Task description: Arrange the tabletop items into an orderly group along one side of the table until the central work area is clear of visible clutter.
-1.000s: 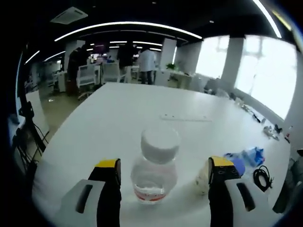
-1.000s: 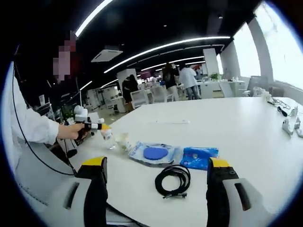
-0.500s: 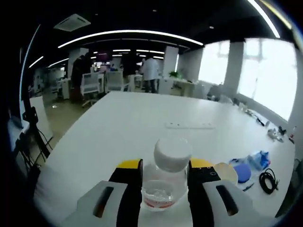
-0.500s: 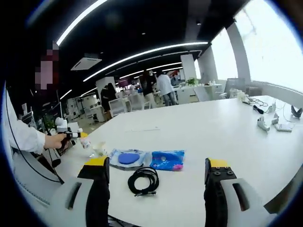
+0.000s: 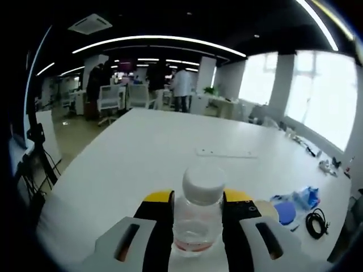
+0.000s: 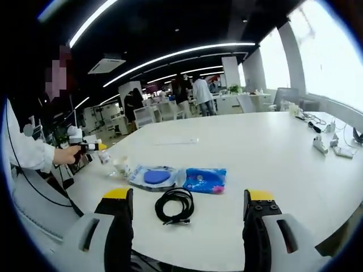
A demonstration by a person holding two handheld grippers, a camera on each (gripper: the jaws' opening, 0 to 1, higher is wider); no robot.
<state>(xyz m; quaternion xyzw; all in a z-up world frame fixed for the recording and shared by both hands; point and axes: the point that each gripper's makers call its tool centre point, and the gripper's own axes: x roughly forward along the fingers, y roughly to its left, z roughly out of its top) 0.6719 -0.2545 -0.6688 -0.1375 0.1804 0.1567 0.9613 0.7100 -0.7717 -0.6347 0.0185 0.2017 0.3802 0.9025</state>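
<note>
A clear plastic bottle [image 5: 197, 222] with a white cap stands between the yellow-tipped jaws of my left gripper [image 5: 198, 199], which is shut on it. In the right gripper view the same bottle [image 6: 105, 157] shows small at the left, in the left gripper [image 6: 91, 148] held by a hand. My right gripper [image 6: 188, 198] is open over the table's near edge, with a coiled black cable [image 6: 174, 205] just ahead of it. Beyond the cable lie a blue packet [image 6: 204, 179], a clear bag with a blue disc [image 6: 153, 177] and a small pale cup [image 6: 122, 166].
The long white table [image 6: 255, 147] stretches away, with a flat white strip [image 5: 224, 153] at its middle and small white devices and cables [image 6: 326, 144] along the far right edge. Office chairs and standing people are behind it. A tripod [image 5: 34, 153] stands off the left edge.
My left gripper's jaws have closed from wide apart onto the bottle. The right gripper has stayed open while its view shifted a little over the cable and packets.
</note>
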